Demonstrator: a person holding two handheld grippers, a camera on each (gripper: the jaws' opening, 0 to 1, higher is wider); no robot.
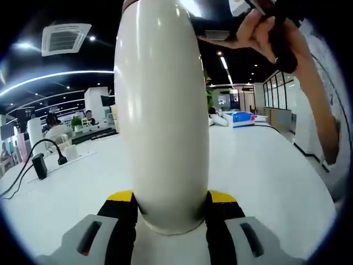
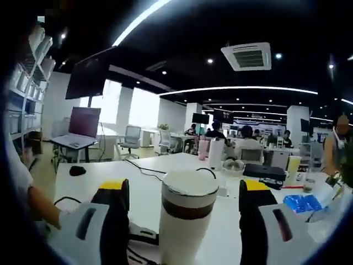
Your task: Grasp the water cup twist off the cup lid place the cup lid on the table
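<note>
My left tongs [image 1: 171,207] pinch the cup [image 1: 162,110] upright above the worktop [image 1: 265,165]. My right tongs [image 2: 185,204] stand spread, either side of its lid [image 2: 192,186], not touching.

The water cup [image 2: 185,218] is standing between the right tool's [image 2: 185,207] spread jaws, with a gap showing on either side. Bare counter [image 1: 259,165] is lying open right of it, while a plug and cable [image 1: 41,160] are occupying the left.
</note>
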